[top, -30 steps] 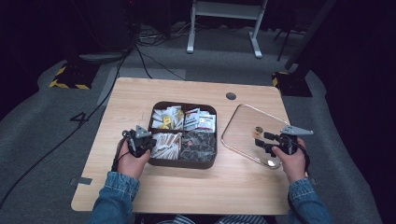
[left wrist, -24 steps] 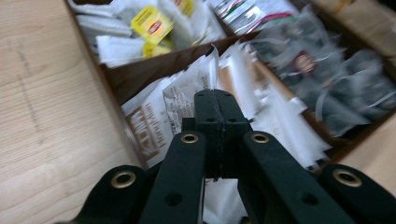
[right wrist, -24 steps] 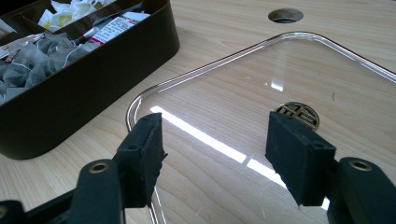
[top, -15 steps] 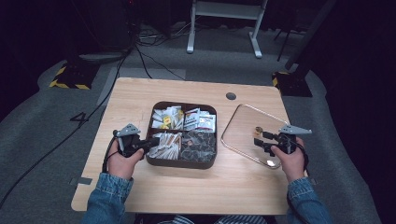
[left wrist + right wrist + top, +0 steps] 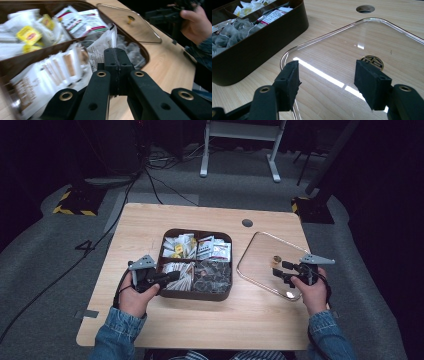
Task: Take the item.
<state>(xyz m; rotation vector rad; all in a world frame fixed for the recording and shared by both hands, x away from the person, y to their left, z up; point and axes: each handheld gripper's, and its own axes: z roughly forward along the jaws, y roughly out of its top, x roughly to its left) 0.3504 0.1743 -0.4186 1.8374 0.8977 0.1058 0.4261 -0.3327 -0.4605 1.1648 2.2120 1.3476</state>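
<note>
A dark brown box (image 5: 196, 295) with compartments of tea sachets sits mid-table. My left gripper (image 5: 175, 276) reaches over its near-left compartment from the left. In the left gripper view the left gripper (image 5: 116, 53) is shut, its pads pinching the lower edge of a white sachet (image 5: 105, 46) that stands up above the other packets. A clear glass lid (image 5: 265, 262) with a brass knob (image 5: 276, 258) lies flat to the right of the box. My right gripper (image 5: 278, 270) hovers low over the lid's near part, and the right gripper (image 5: 329, 72) is open with nothing between its pads.
A round cable hole (image 5: 247, 223) lies in the tabletop behind the lid. The box wall (image 5: 262, 42) stands close to the left of the lid's edge (image 5: 287, 53). Bare wood spans the table's near and far strips.
My left hand has shifted a little at the box's left side and risen slightly, jaws still shut. The right hand and the lid have stayed put.
</note>
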